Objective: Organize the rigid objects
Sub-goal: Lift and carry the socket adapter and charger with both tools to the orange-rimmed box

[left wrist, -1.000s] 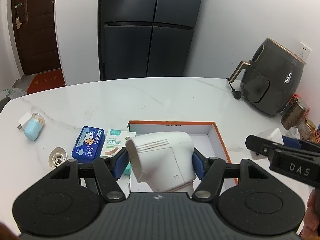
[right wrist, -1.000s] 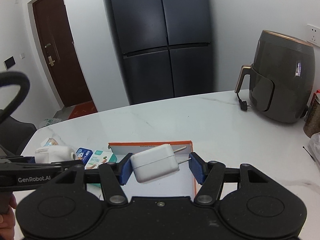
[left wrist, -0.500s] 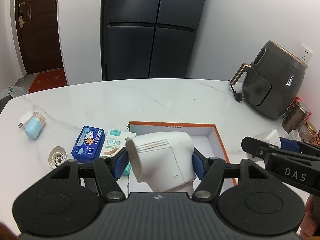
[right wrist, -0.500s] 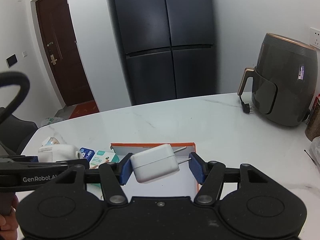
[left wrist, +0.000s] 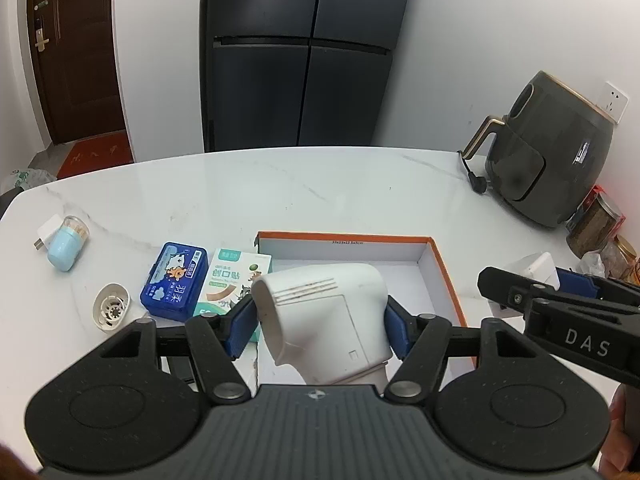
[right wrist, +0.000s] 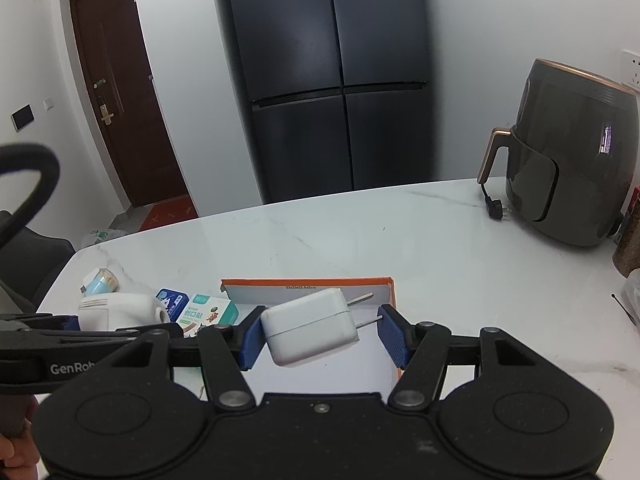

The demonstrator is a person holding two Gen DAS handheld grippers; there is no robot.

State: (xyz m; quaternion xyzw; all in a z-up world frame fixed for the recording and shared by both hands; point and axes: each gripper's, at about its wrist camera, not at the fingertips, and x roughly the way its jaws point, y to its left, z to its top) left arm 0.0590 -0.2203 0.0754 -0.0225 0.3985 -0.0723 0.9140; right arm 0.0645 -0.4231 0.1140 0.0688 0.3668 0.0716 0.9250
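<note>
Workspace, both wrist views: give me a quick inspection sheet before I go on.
Surface: white marble table.
Job's things: orange-rimmed box, open; white thermometer and white charger, each held over the box.
Clutter: blue case, plaster box, light blue jar, small white plug and round white strainer left of the box; food jars at the right edge.
Grippers: left gripper shut on the thermometer; right gripper holds the charger by body and prong.
Cables: air fryer's unplugged cord on the table.
Surroundings: air fryer, dark fridge, brown door, wall socket.
</note>
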